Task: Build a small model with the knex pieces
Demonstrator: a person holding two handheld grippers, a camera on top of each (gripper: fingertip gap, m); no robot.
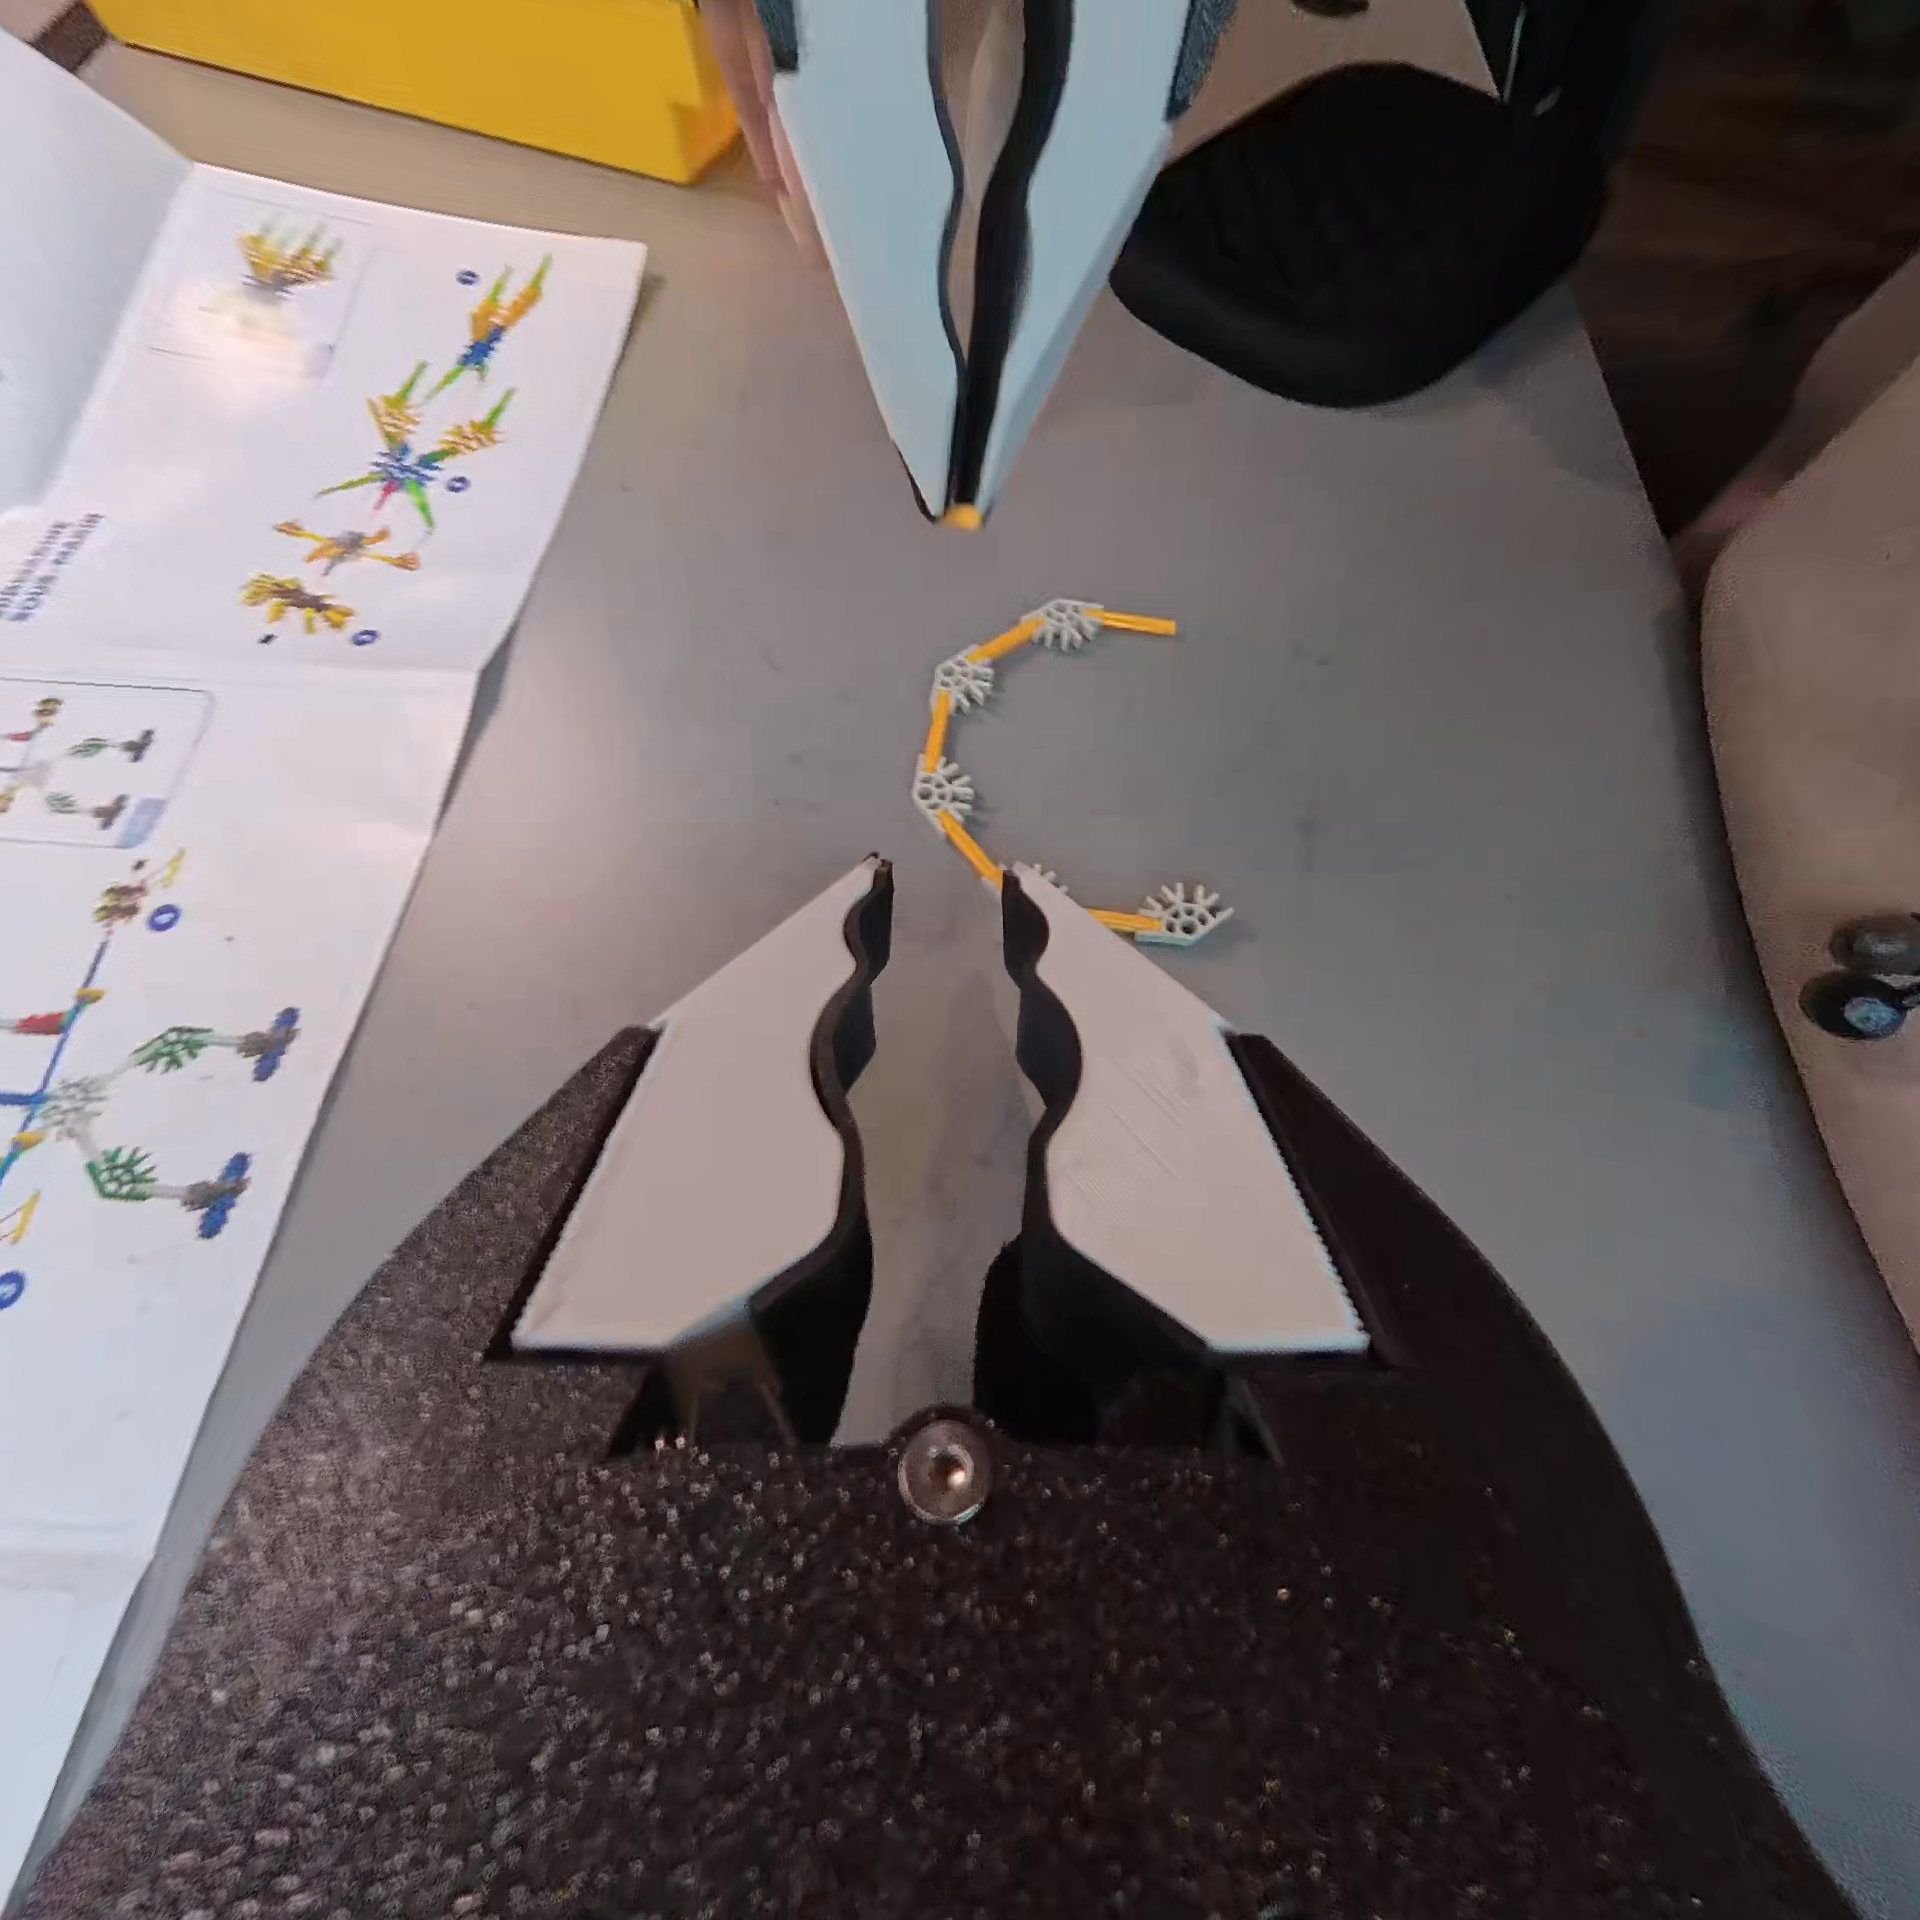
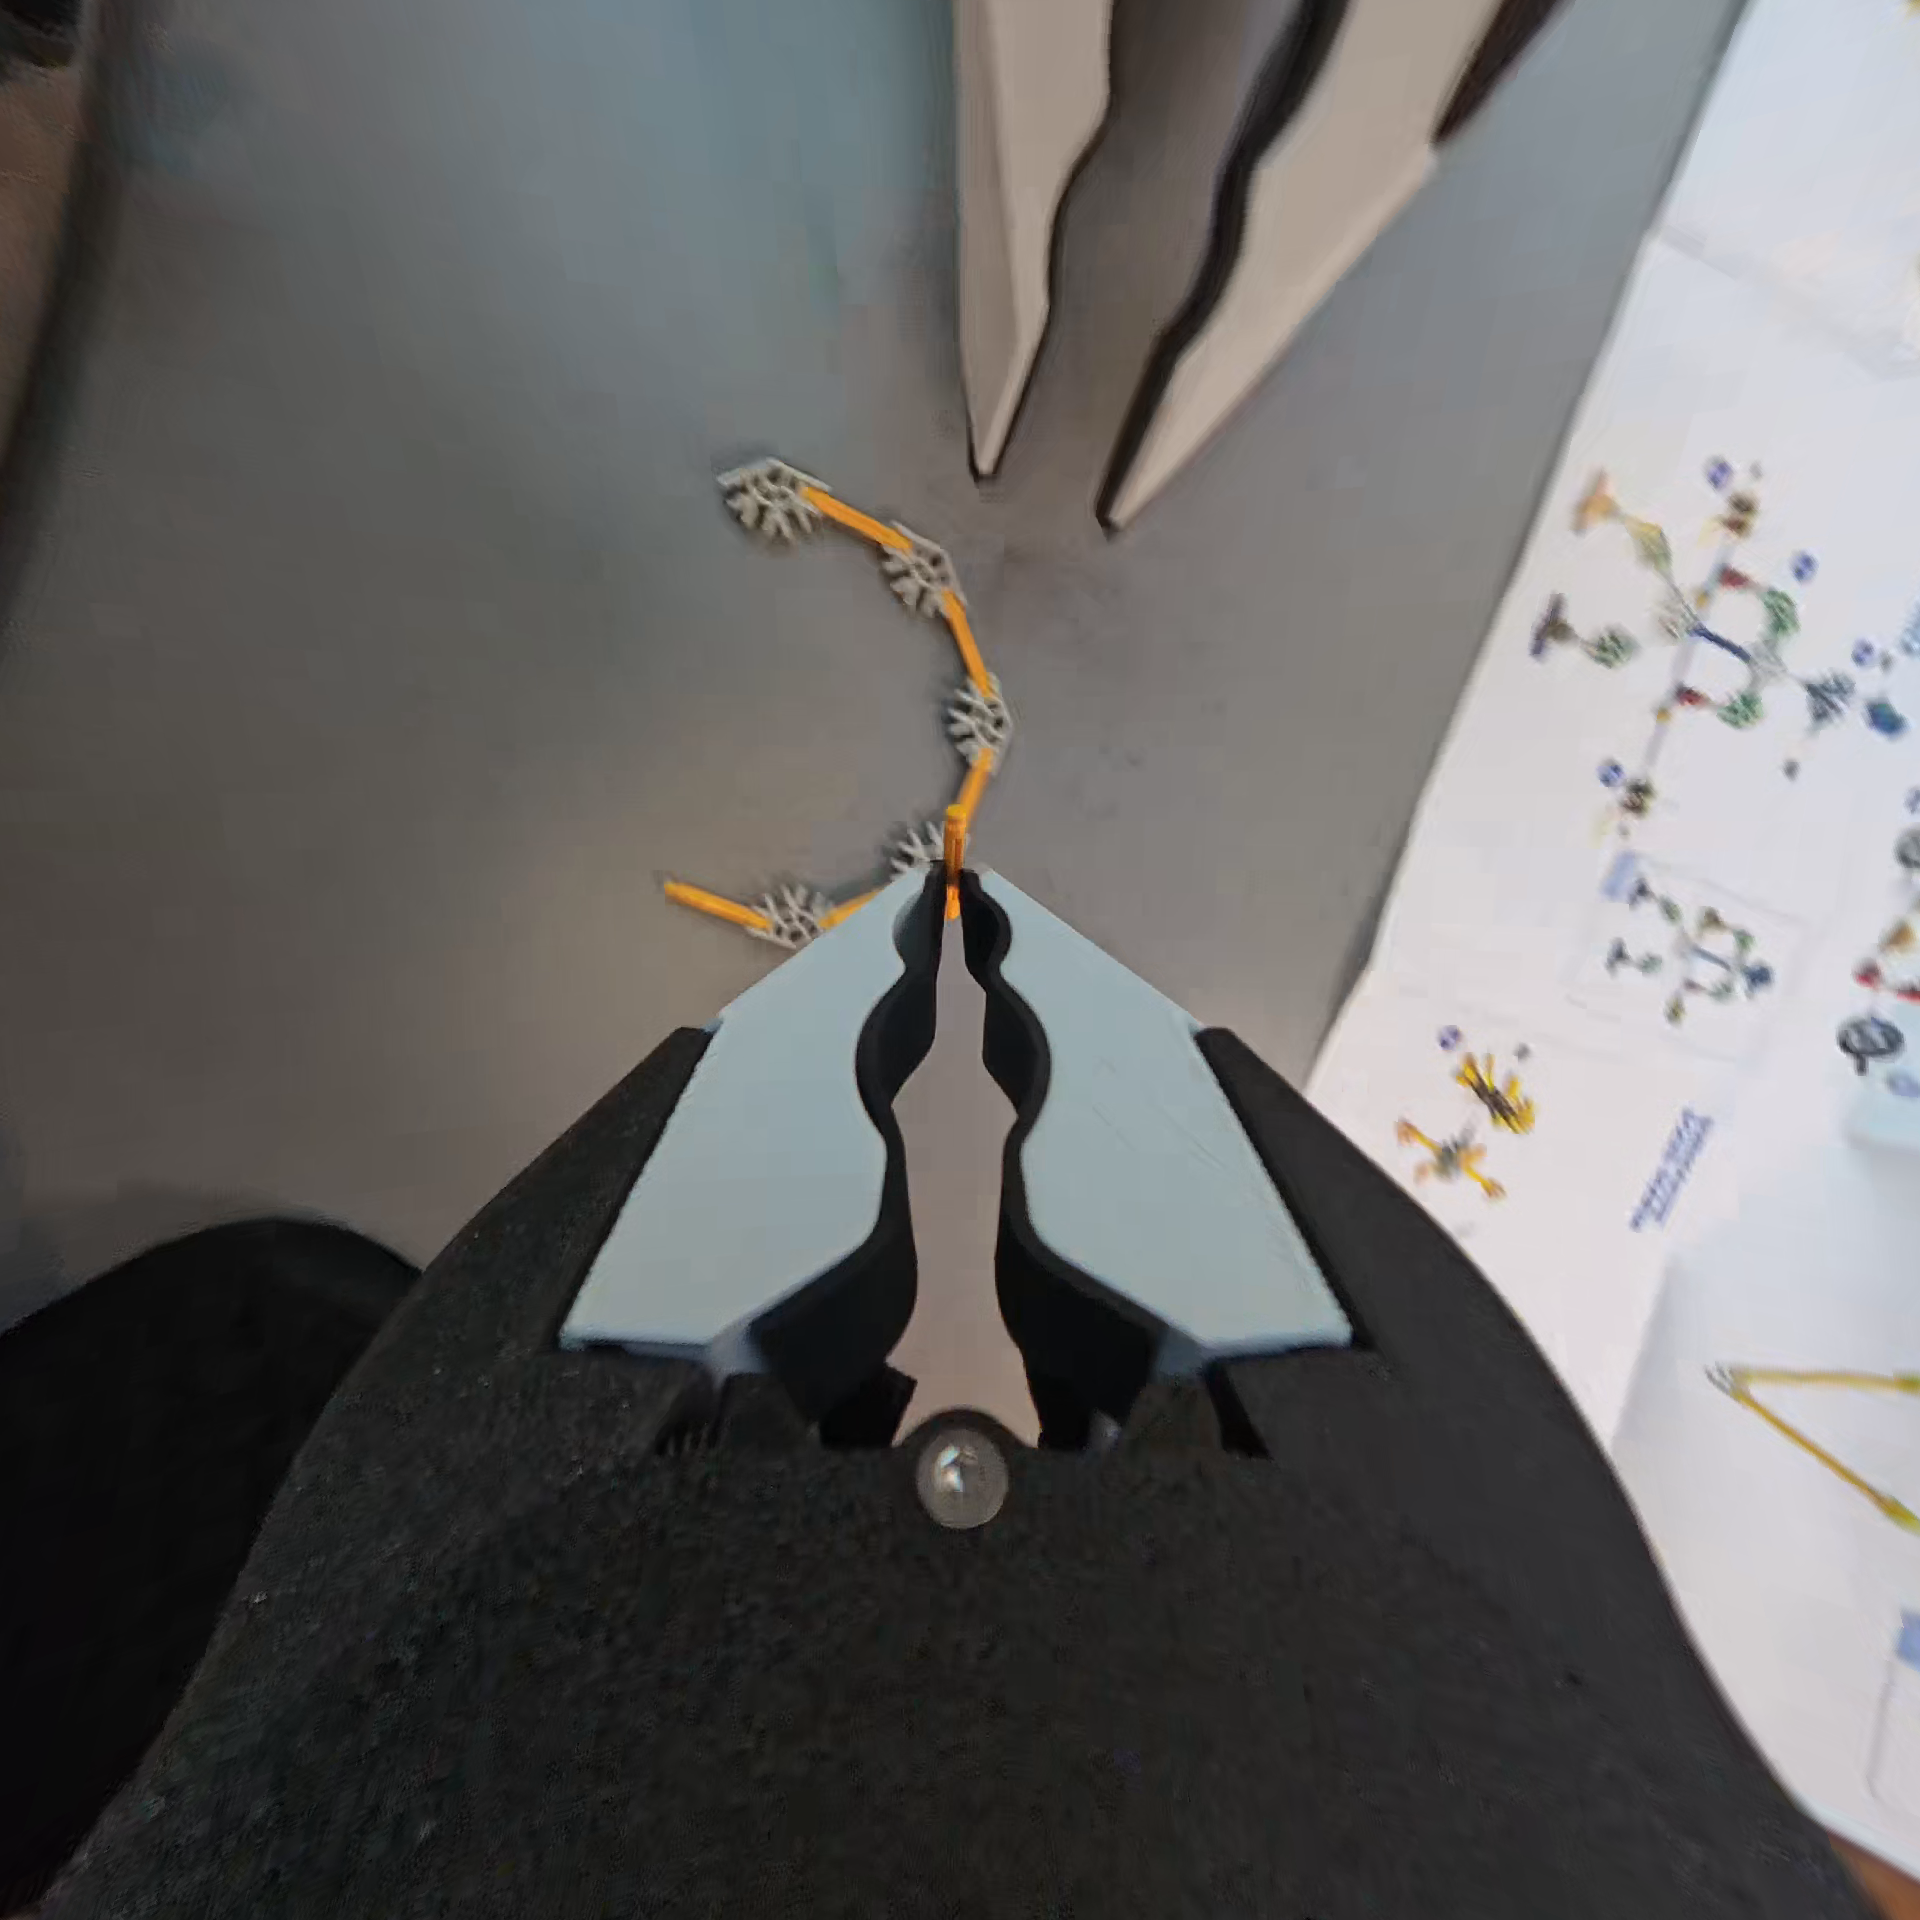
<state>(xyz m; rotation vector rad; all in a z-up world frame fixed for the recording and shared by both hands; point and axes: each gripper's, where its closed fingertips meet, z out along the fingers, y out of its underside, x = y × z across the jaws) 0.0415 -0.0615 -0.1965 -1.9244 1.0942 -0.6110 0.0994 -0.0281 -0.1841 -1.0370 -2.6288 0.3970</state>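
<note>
We see a smooth grey tabletop [image 1: 1403, 779] with a dull sheen and a few faint scuffs under soft, even light. A white instruction sheet [image 1: 343, 499] printed with coloured diagrams lies unfolded along one side, and beyond it stands a yellow box [image 1: 436, 73] at the far edge. A black rounded case [image 1: 1361, 229] sits near the far corner. Past the tabletop's other edge we make out a beige padded surface [image 1: 1818, 727], its nature unclear.

two handheld grippers, left gripper [image 1: 940, 878] and right gripper [image 2: 953, 883], each with pale grey tapered fingers, wavy black inner pads, a speckled black body and one silver screw.
</note>
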